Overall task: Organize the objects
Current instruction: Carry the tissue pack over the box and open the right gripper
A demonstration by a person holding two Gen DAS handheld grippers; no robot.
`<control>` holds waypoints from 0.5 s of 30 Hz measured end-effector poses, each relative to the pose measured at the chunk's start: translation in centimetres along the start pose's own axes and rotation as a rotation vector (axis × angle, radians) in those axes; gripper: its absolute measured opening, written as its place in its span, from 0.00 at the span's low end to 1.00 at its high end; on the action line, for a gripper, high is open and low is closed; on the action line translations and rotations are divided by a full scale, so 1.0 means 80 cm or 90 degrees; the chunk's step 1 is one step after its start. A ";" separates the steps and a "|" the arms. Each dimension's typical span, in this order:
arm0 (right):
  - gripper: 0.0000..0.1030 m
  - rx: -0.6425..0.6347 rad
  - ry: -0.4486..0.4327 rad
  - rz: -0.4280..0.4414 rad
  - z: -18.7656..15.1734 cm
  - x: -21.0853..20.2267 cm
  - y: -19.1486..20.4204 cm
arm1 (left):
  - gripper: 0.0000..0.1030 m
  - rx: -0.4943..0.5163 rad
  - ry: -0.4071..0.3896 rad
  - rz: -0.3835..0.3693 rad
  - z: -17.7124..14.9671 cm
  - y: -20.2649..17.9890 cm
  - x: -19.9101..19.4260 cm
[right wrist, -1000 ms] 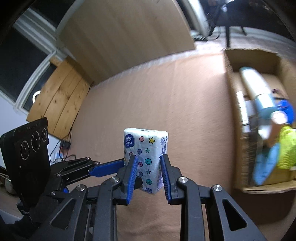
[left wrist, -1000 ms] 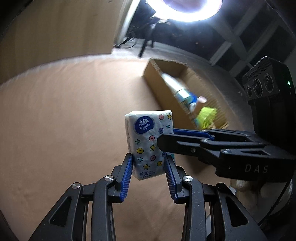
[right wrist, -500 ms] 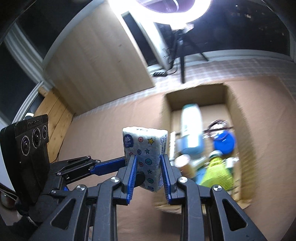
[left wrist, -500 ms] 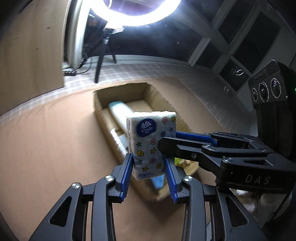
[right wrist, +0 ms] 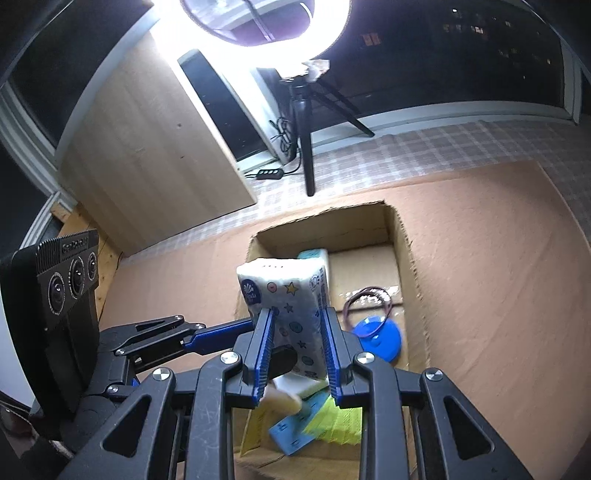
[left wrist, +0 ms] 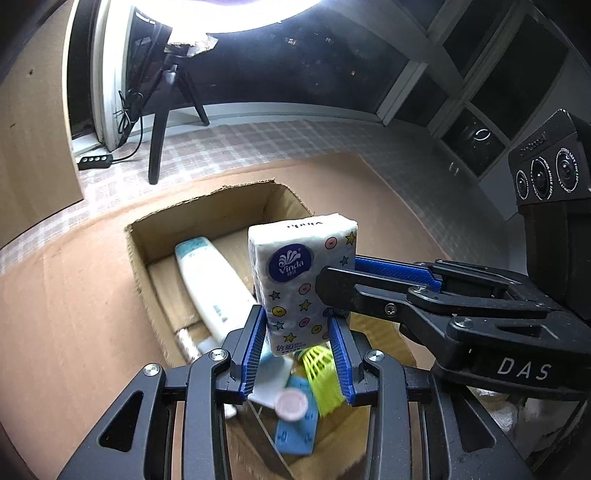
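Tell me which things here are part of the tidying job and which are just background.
Job: tissue pack, clamped by left gripper and right gripper; cardboard box; white tube and blue lid inside.
Background: ring light tripod; power strip.

From my station I note a ring light at the top of both views, glaring white, mounted on a black tripod that stands on a pale checked floor covering. A black power strip with a trailing cable lies on that covering near the tripod's foot. Nearer to me, a tan brown mat covers the floor. A light wooden panel leans or stands at the left. Behind it I see wooden planks by white trim. Dark windows with grey frames run along the far side; outside is night, with scattered small lights.
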State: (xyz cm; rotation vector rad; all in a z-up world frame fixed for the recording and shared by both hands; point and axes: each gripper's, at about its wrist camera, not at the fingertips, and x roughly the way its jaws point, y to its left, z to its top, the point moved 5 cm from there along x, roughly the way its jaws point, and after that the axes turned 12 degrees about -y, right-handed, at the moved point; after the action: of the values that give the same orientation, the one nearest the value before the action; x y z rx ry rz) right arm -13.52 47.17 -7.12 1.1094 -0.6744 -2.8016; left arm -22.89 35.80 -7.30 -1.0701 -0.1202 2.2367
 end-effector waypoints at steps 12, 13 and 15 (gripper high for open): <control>0.51 -0.005 -0.024 -0.043 0.021 0.012 -0.024 | 0.60 0.004 0.000 0.026 0.011 0.016 0.030; 0.51 -0.007 -0.022 -0.045 0.021 0.012 -0.024 | 0.60 0.002 0.001 0.027 0.010 0.017 0.030; 0.51 -0.007 -0.022 -0.049 0.021 0.012 -0.025 | 0.60 0.002 0.000 0.029 0.009 0.019 0.029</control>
State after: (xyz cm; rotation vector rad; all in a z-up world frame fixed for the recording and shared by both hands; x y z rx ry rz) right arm -15.13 49.44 -7.46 1.1114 -0.6323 -2.8909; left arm -25.26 36.08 -8.85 -1.0822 -0.0935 2.2760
